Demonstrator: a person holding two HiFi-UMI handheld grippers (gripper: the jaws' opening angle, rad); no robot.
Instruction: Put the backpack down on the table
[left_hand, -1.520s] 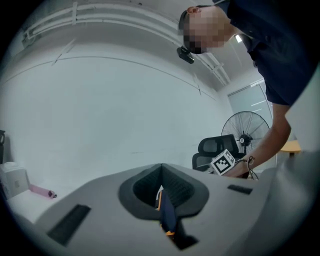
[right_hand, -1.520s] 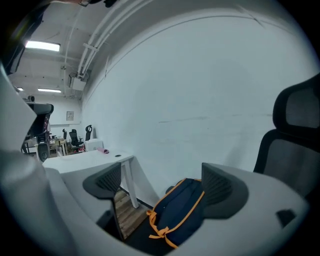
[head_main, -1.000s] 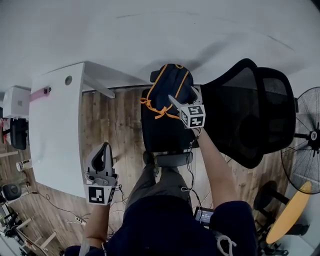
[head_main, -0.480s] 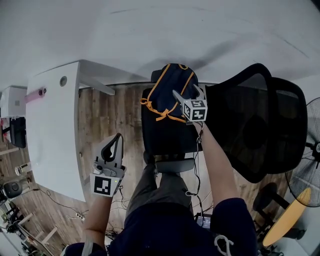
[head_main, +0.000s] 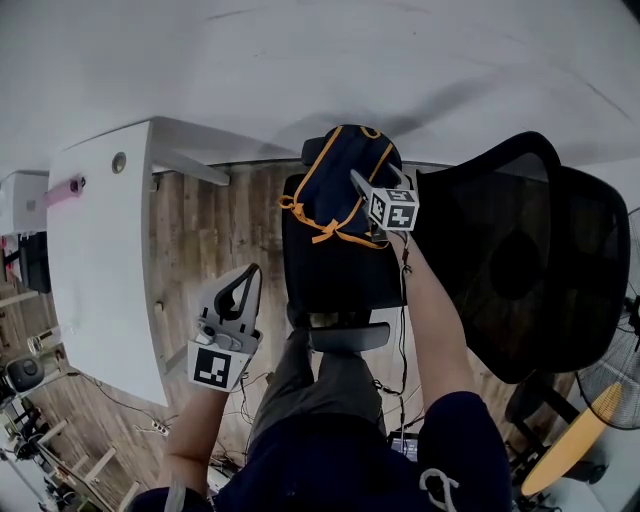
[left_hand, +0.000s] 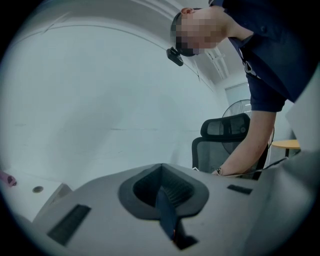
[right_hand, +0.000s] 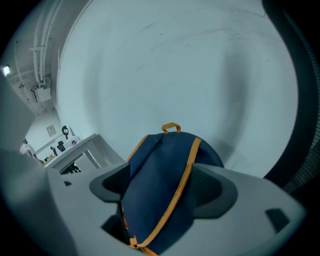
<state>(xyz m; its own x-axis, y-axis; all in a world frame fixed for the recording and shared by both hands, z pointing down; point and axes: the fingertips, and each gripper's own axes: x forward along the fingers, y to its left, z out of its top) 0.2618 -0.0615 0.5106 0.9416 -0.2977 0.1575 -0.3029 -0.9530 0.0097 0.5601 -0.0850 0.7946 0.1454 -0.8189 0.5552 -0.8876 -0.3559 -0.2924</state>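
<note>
1. Head view: the backpack, navy with orange trim, sits on the far part of a black office chair seat. It is well apart from the white table, which stands to its left across a strip of wooden floor. The right gripper is at the backpack's right side, with the chair's mesh backrest further right. The left gripper hangs over the floor between table and chair, touching neither.

2. Left gripper view: the left gripper has its jaws together, pads meeting in one seam. Beyond it are a pale wall, a corner of the table at the left, and the chair to the right with the person's forearm reaching towards it.

3. Right gripper view: the right gripper has just been closing its jaws. A fold of the backpack fills the gap, and both pads lie against the fabric. The orange carry loop stands at the far top, and the table is at the left.
</note>
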